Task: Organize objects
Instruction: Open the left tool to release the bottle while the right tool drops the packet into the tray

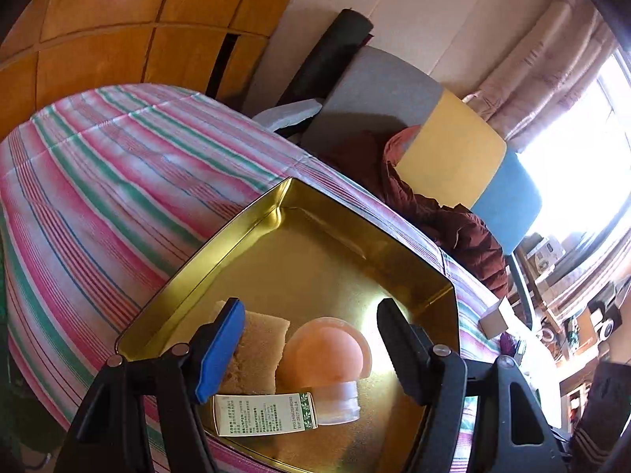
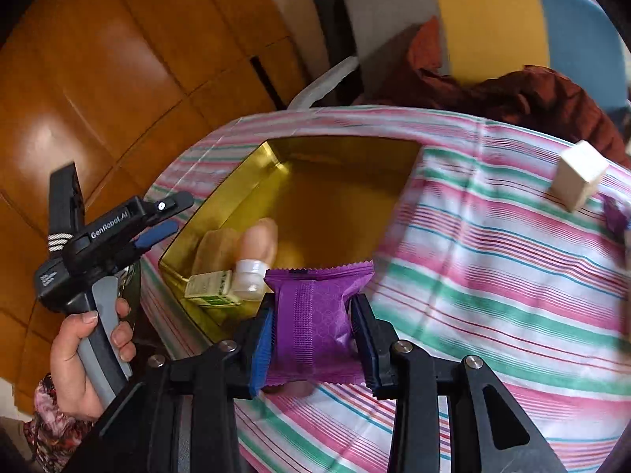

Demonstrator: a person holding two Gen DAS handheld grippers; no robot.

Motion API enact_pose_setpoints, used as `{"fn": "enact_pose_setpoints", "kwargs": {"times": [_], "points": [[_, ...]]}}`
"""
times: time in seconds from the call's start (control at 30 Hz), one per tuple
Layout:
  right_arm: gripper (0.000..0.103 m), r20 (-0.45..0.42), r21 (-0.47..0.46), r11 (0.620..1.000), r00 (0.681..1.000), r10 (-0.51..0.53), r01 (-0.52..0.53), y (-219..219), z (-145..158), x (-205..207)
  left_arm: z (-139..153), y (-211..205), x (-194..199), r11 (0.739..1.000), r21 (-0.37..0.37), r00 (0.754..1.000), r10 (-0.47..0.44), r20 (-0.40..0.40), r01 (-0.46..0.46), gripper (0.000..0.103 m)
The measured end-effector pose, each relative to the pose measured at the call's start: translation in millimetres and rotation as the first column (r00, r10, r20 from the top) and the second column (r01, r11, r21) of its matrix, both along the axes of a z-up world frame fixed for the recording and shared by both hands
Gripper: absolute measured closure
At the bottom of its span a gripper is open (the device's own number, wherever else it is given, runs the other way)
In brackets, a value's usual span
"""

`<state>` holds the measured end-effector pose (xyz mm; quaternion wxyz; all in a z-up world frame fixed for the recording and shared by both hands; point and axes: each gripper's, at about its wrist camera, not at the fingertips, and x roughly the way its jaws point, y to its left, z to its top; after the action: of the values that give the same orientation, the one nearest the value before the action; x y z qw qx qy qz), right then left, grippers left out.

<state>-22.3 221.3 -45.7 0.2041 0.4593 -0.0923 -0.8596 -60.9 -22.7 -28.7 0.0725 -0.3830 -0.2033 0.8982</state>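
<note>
From the right wrist camera, going left to right: at 9 o'clock I see the left hand (image 2: pixel 84 358) wrapped around the grey handle of the left gripper (image 2: pixel 165 216), which sits just beside the near-left corner of the gold tin (image 2: pixel 244 175). Its fingers stand well apart and hold nothing; the left wrist view confirms this, with the left gripper (image 1: pixel 307 339) spread wide over the tin (image 1: pixel 189 272) and nothing between the blue pad and the black finger.

Inside the tin, at its near-left end: a tan sponge (image 2: pixel 215 250), a peach bottle with a clear cap (image 2: pixel 256 254) lying tilted, and a small green-and-white box (image 2: pixel 207 283) at the near wall. In the left wrist view the sponge (image 1: pixel 256 351) lies at 9 o'clock of the bottle (image 1: pixel 327 354), touching it; the box (image 1: pixel 264 414) lies flat at 6 o'clock of both.

At centre, 6 o'clock of the frame, the right gripper (image 2: pixel 311 339) is closed on a purple packet (image 2: pixel 315 315), pads pressing its two sides. The packet is held above the striped cloth (image 2: pixel 493 276), just beside the tin's near-right corner.

At 2 o'clock a pale block (image 2: pixel 577 175) stands on the cloth, well apart from the tin. A second purple packet (image 2: pixel 615 213) shows at the right edge, partly cut off.
</note>
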Motion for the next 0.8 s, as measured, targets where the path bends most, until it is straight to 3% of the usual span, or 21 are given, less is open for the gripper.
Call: {"fn": "enact_pose_setpoints", "kwargs": {"times": [0.3, 0.43, 0.63, 0.8], "points": [[0.064, 0.088, 0.124, 0.990, 0.994, 0.063, -0.074, -66, -32, -25, 7, 1, 1, 1.000, 0.000, 1.000, -0.007, -0.005, 0.007, 0.033], [0.052, 0.121, 0.098, 0.994, 0.992, 0.046, -0.058, -69, -42, -24, 6, 0, 1, 1.000, 0.007, 1.000, -0.005, -0.002, 0.005, 0.033], [0.043, 0.064, -0.006, 1.000, 0.998, 0.009, -0.009, -47, -32, -6, 4, 4, 1, 1.000, 0.009, 1.000, -0.014, 0.009, 0.014, 0.033], [0.034, -0.016, 0.003, 1.000, 1.000, -0.013, 0.013, -35, -16, 5, 3, 12, 3, 0.999, -0.003, 0.999, -0.033, 0.013, 0.033, 0.033]]}}
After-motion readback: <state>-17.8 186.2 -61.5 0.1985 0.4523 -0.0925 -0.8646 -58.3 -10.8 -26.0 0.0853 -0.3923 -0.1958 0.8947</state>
